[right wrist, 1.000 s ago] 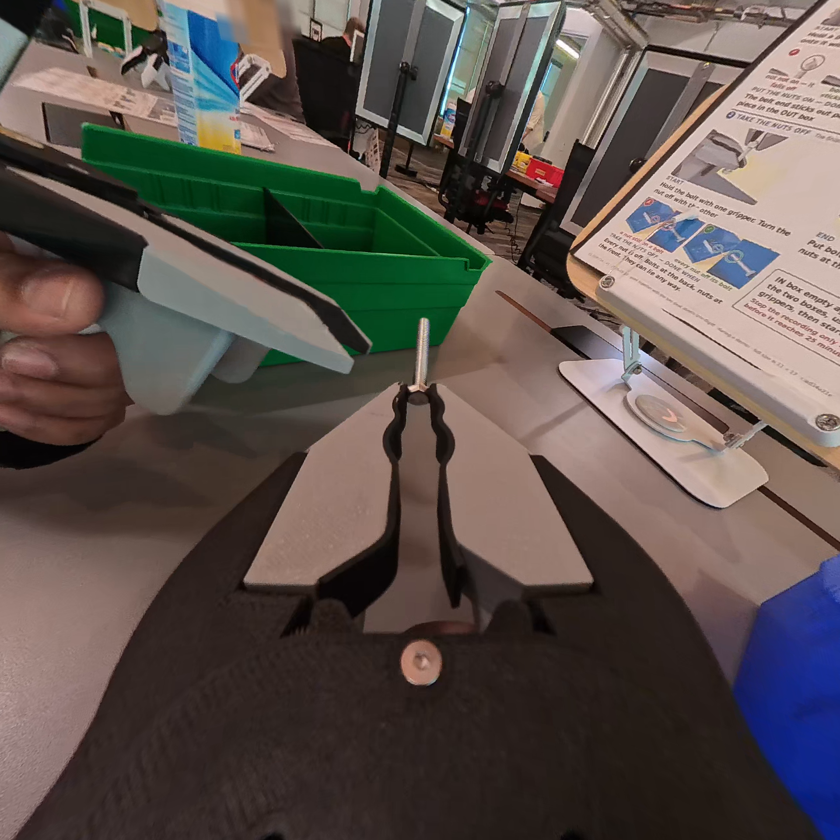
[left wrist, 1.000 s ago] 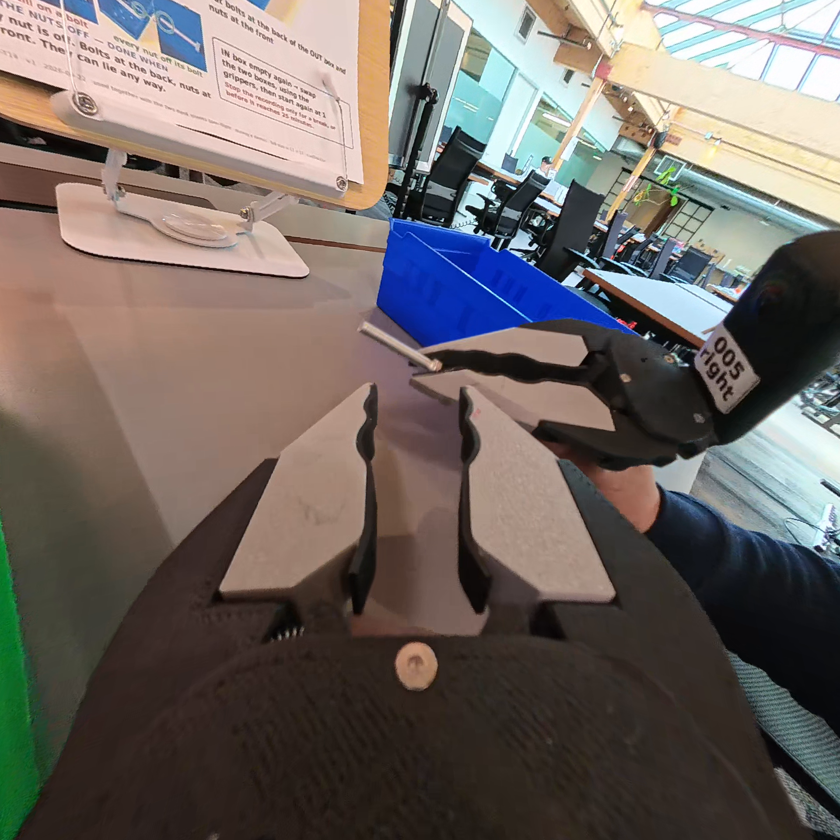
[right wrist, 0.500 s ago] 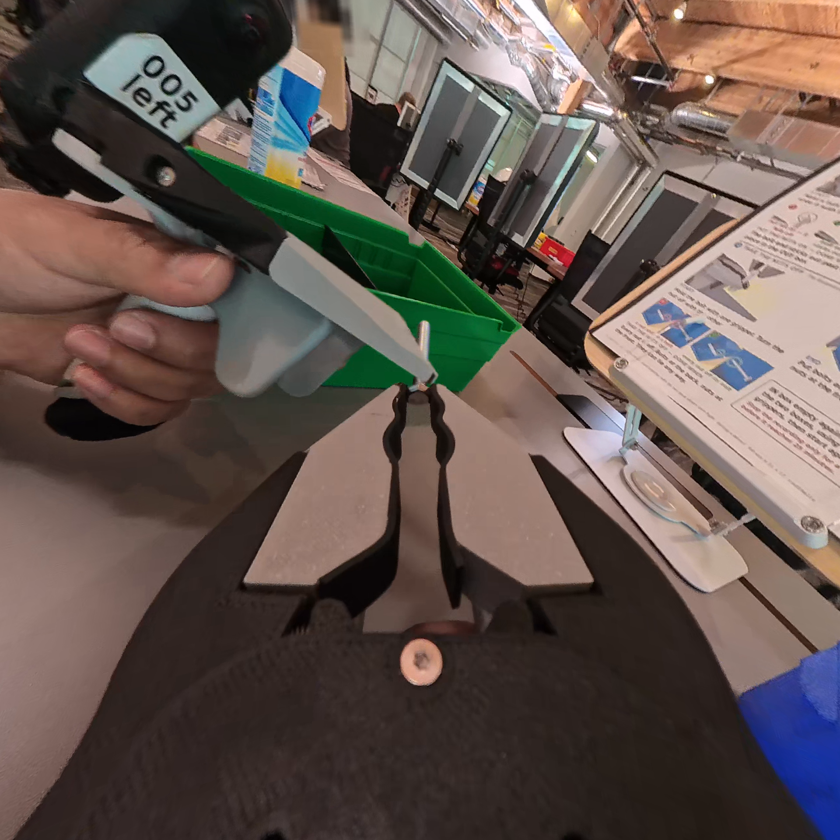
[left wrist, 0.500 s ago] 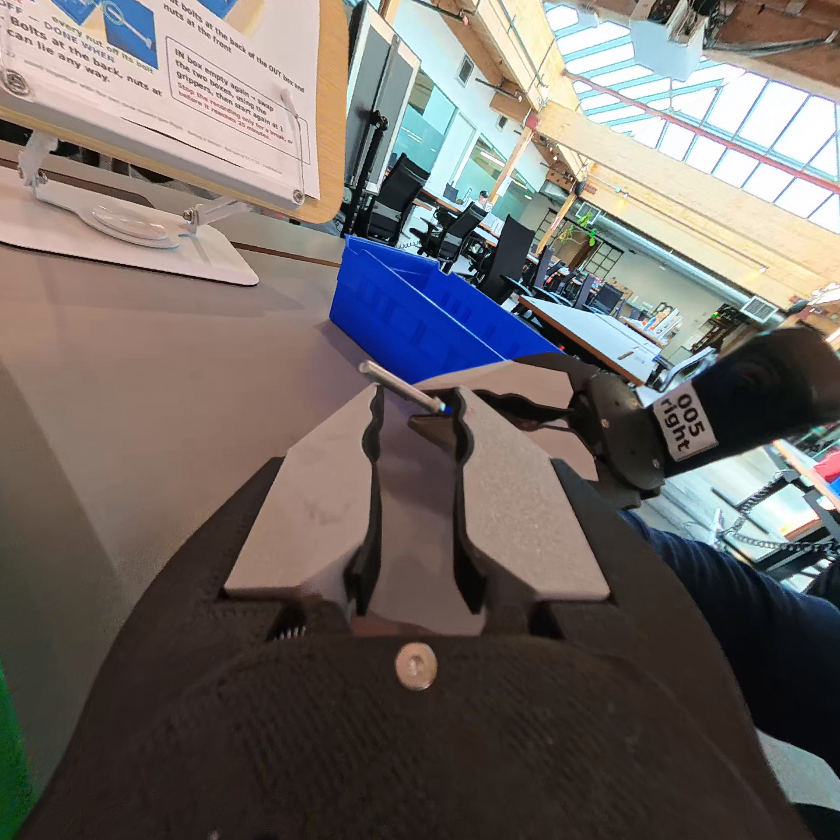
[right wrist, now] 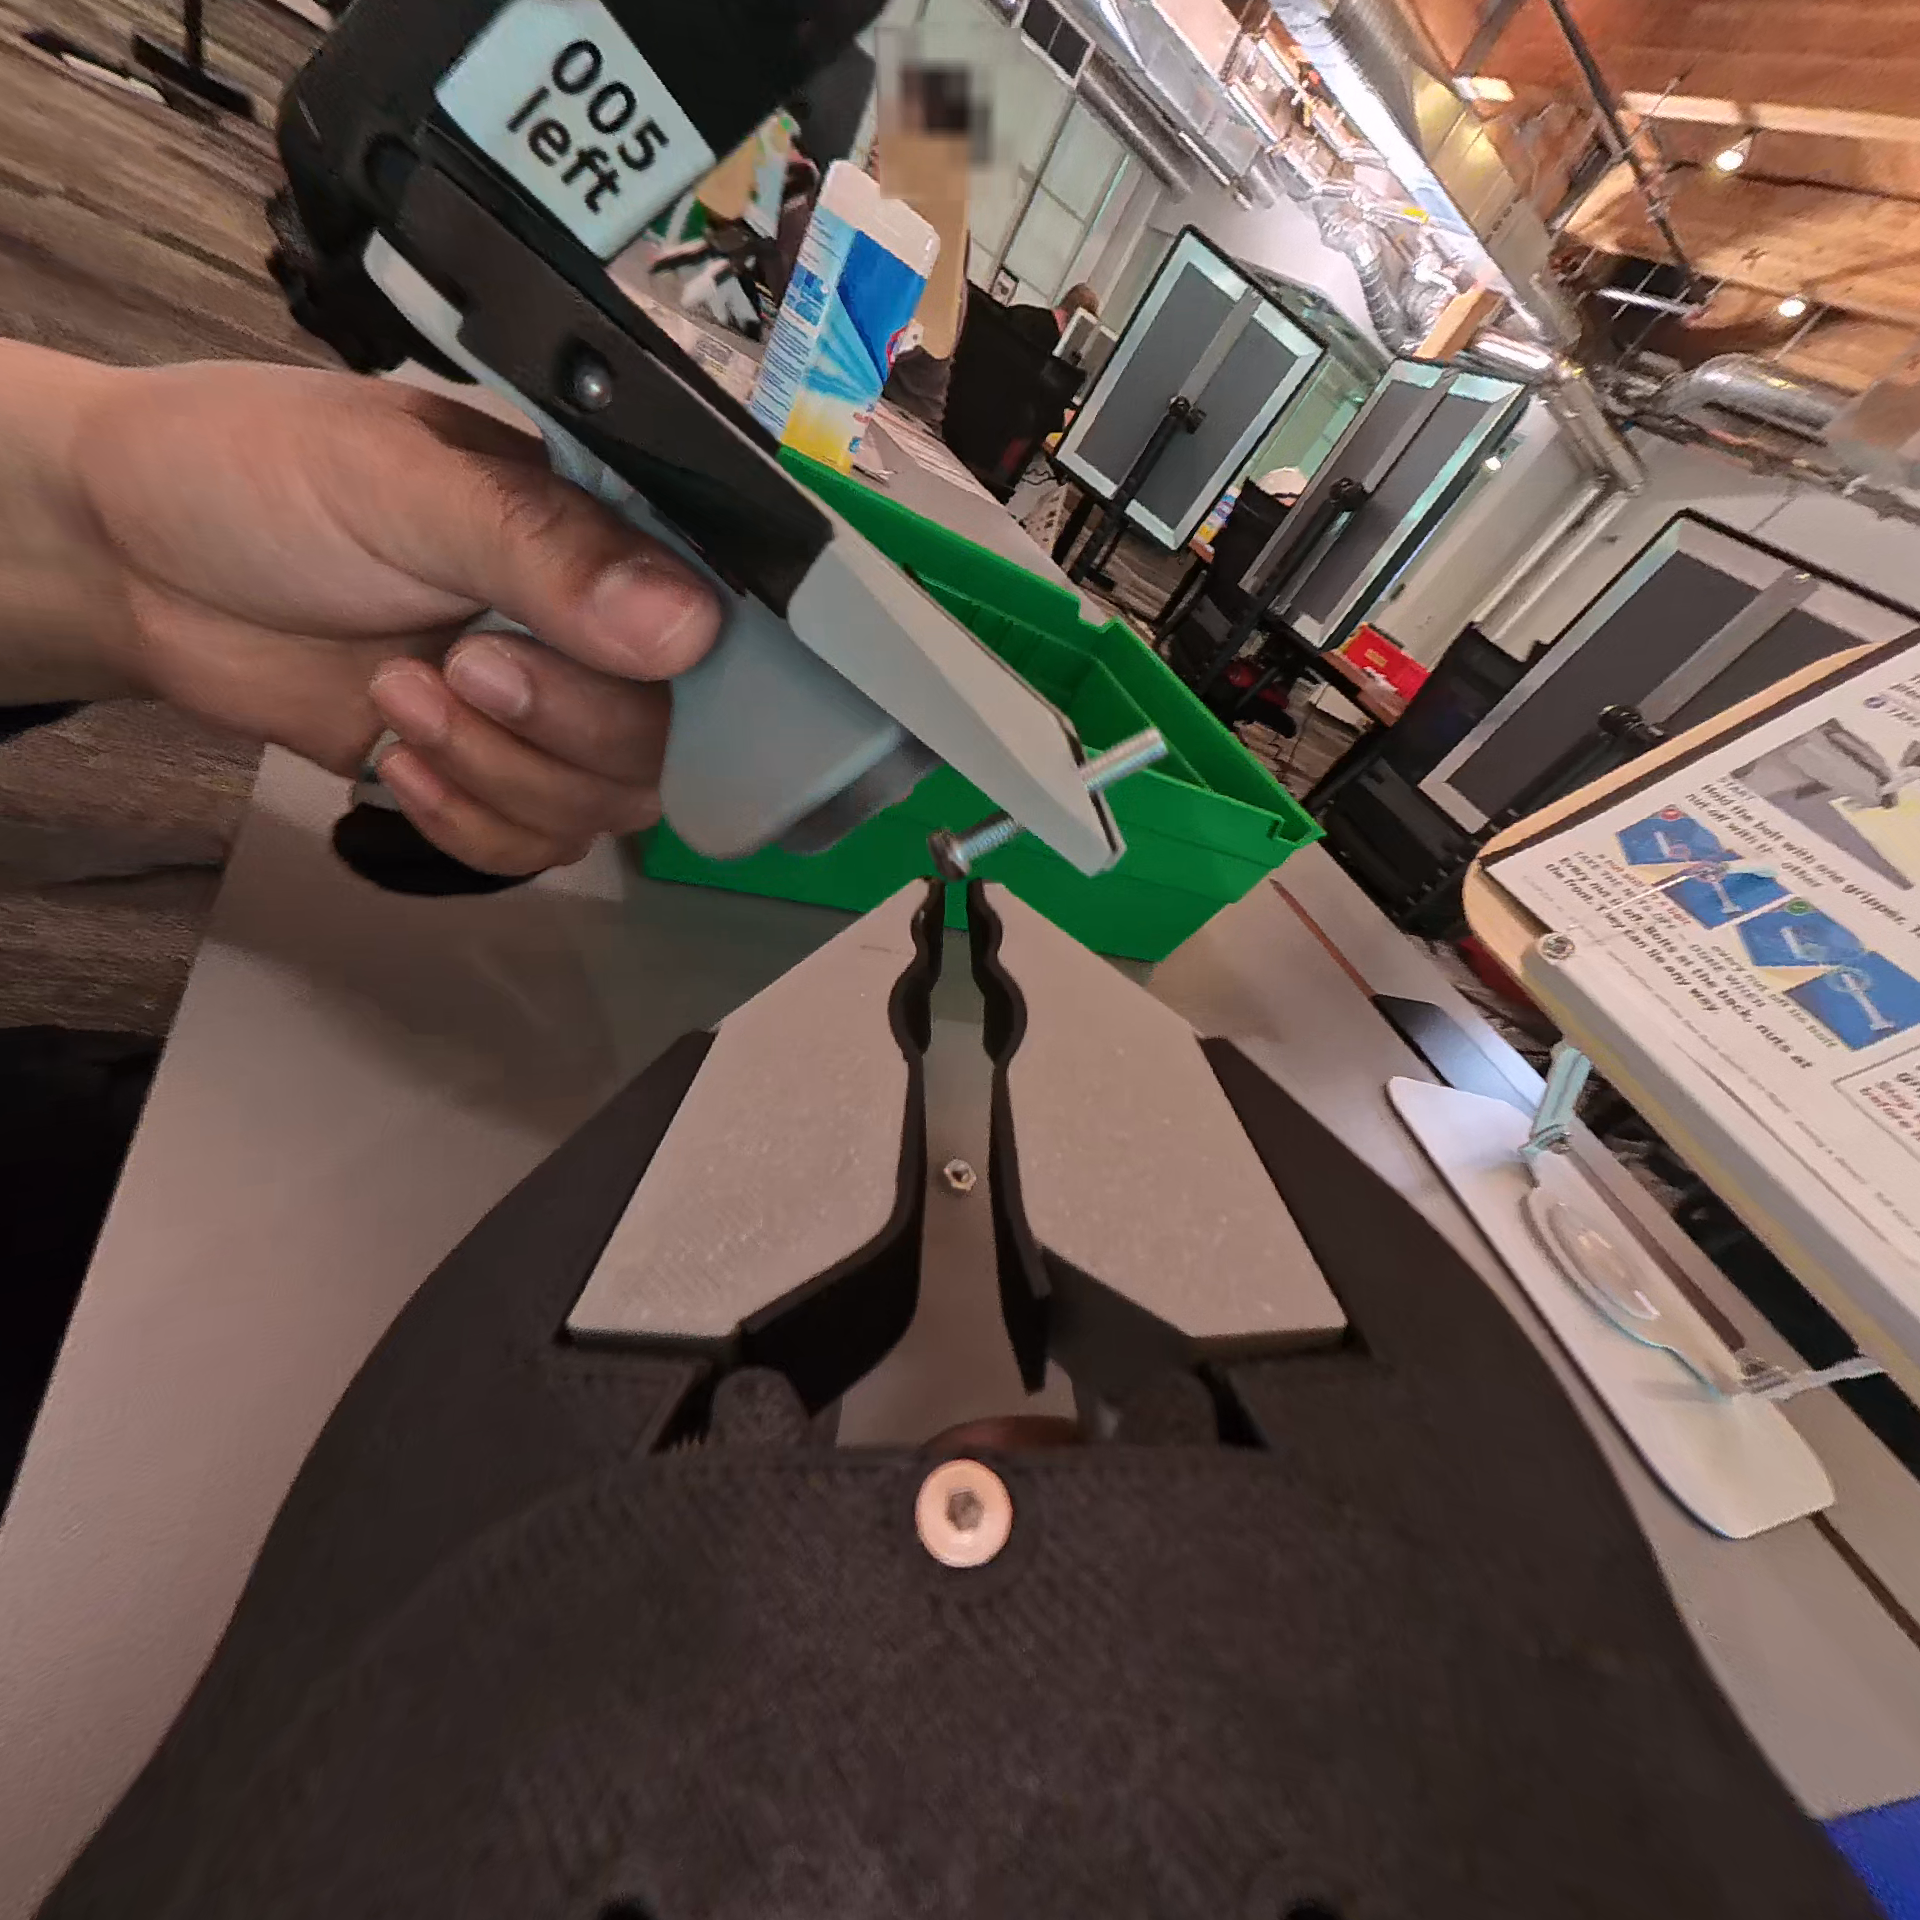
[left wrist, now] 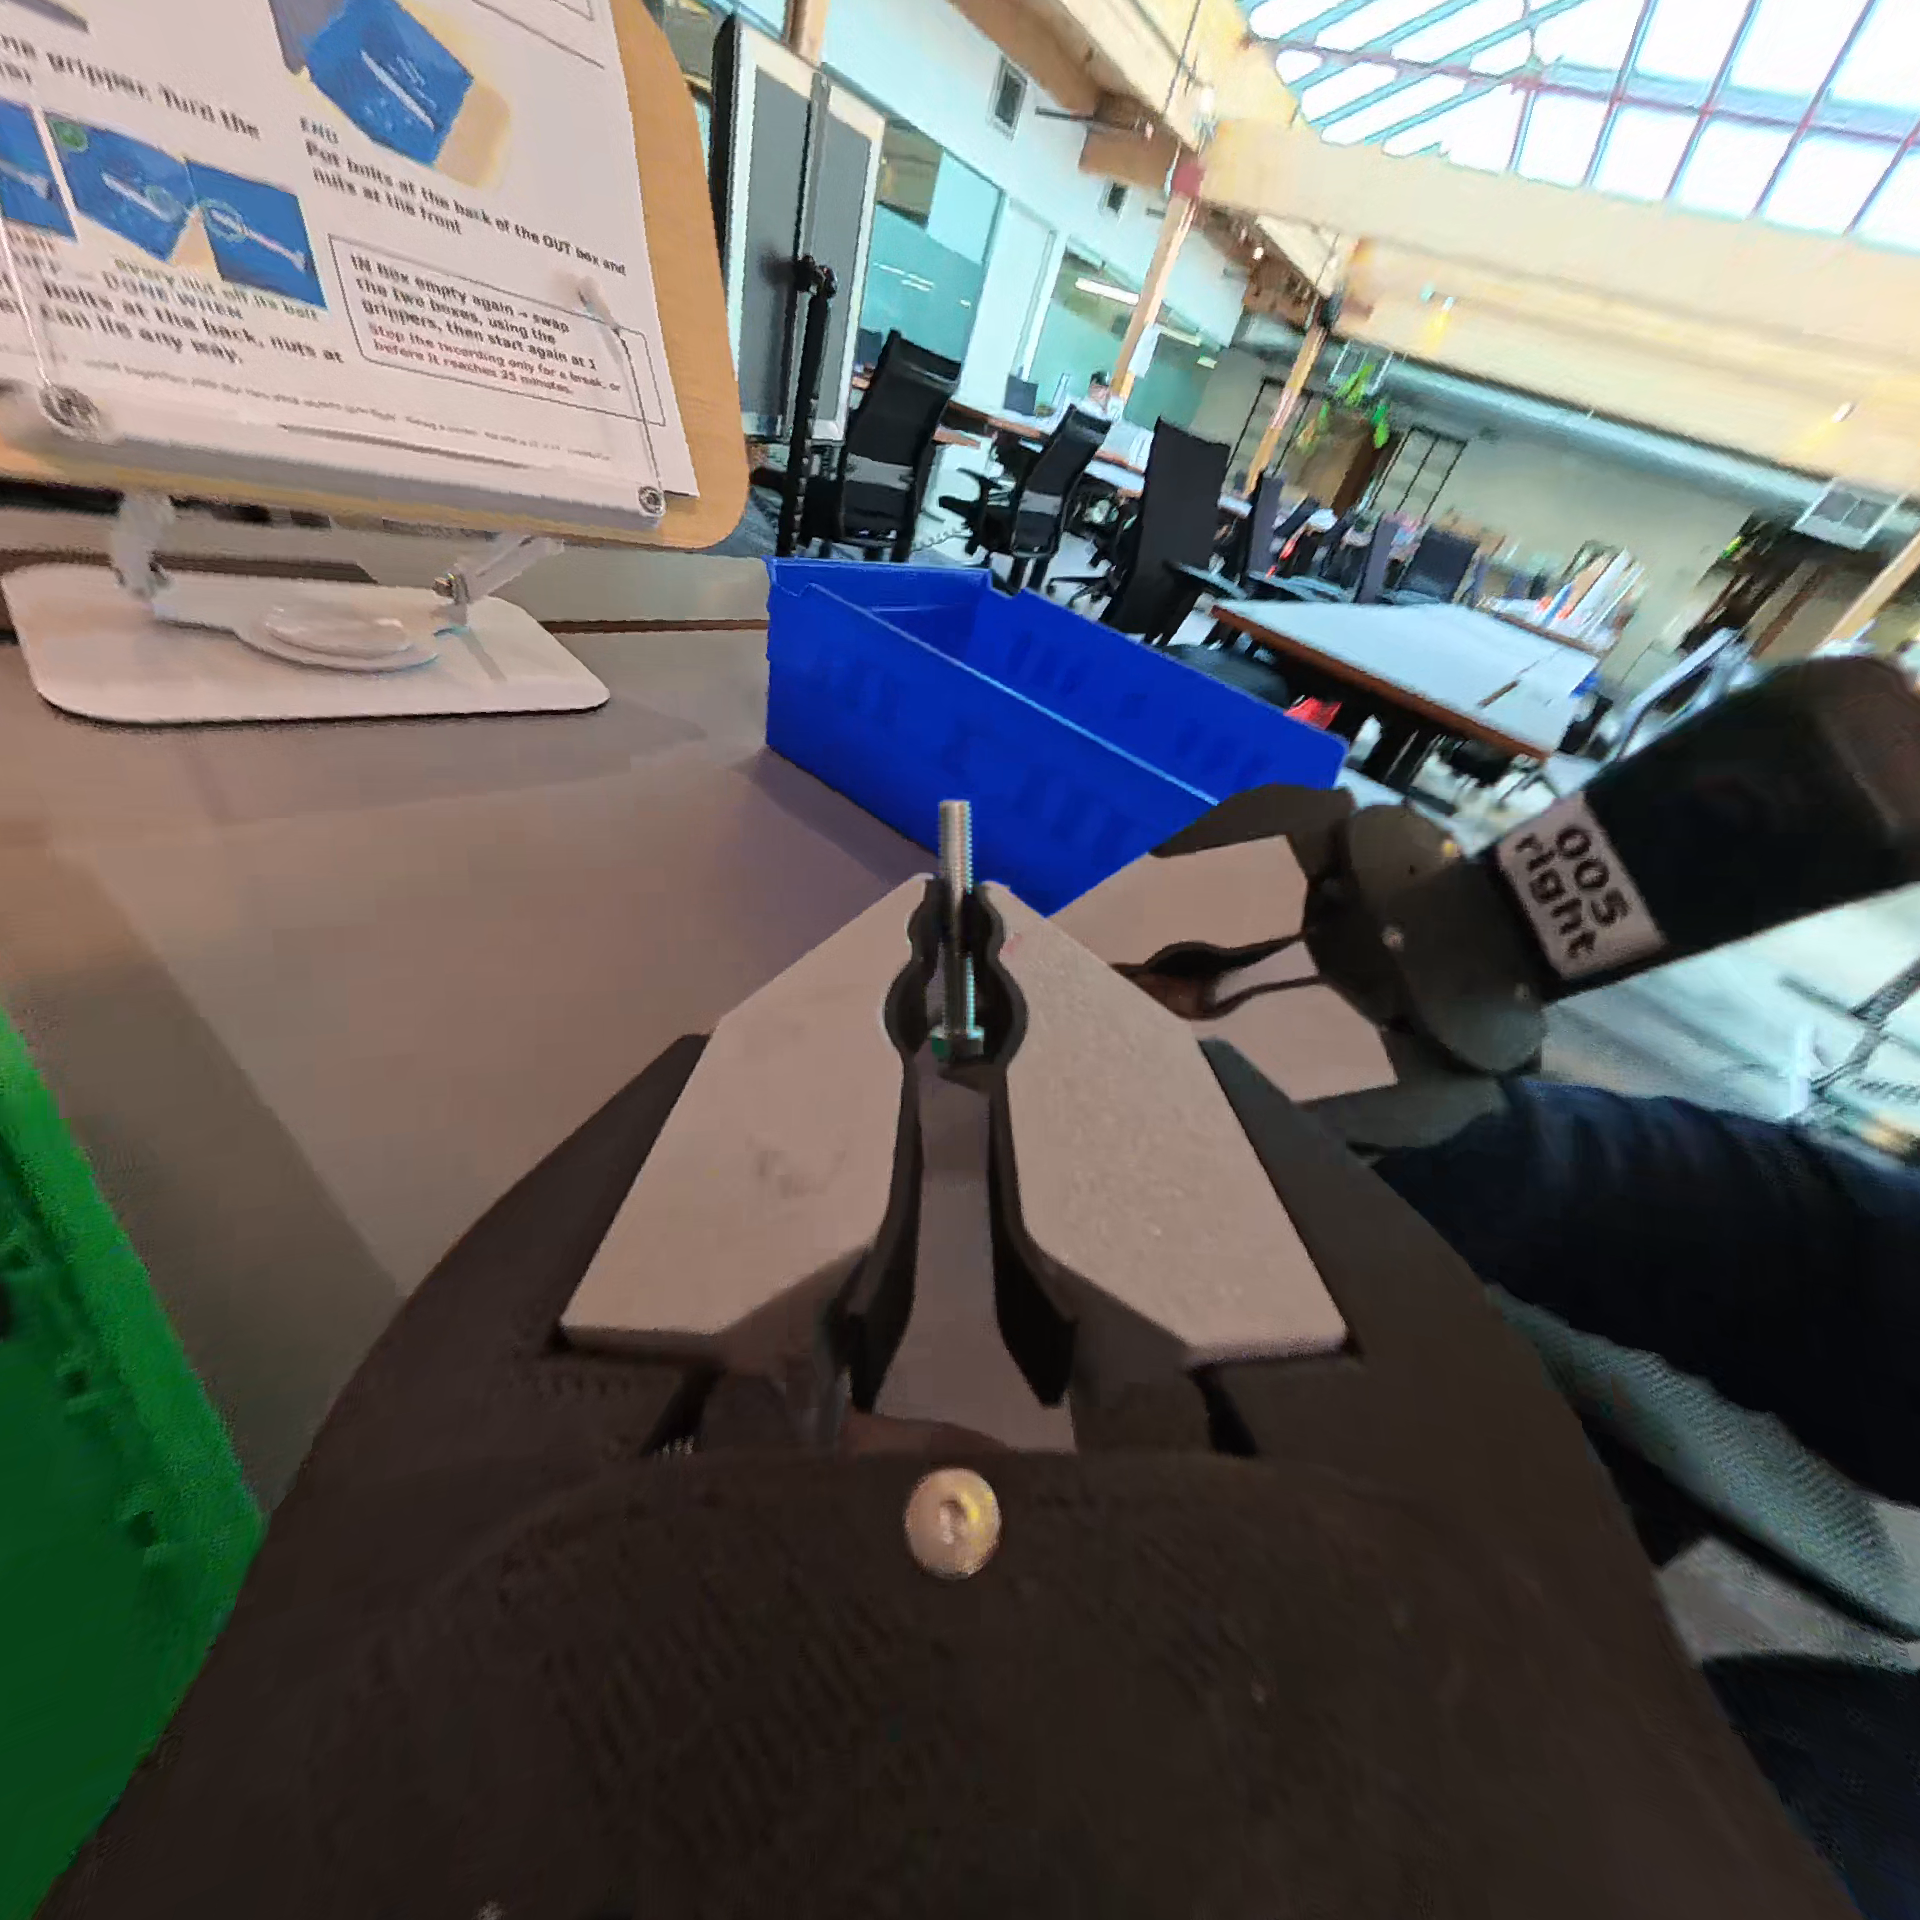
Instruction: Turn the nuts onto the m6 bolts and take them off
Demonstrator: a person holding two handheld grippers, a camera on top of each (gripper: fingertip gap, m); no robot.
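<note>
My left gripper point(left wrist: 954, 914) is shut on the shank of a silver M6 bolt point(left wrist: 954, 842). The bolt's threaded end sticks out past the tips, and its head sits between the fingers. In the right wrist view the bolt point(right wrist: 1127, 750) crosses the left gripper point(right wrist: 1091, 821), held in a person's hand. My right gripper point(right wrist: 956, 894) is just below the bolt head, shut to a hairline gap and empty. It shows at the right of the left wrist view point(left wrist: 1143, 935). A small hex nut point(right wrist: 956, 1174) lies on the grey table, seen between the right fingers.
A green bin point(right wrist: 1039, 883) with a divider stands behind the left gripper; its side also edges the left wrist view point(left wrist: 83, 1351). A blue bin point(left wrist: 1039, 748) stands at the far right. An instruction board on a white stand point(left wrist: 312, 260) is at the back. A blue-and-white carton point(right wrist: 852, 301) stands beyond the green bin. The tips of both grippers are at nearly the same place.
The left gripper closed on the bolt's shank. The right gripper, which held the bolt by its head, let go and drew back slightly. The bolt now sits in the left gripper.
</note>
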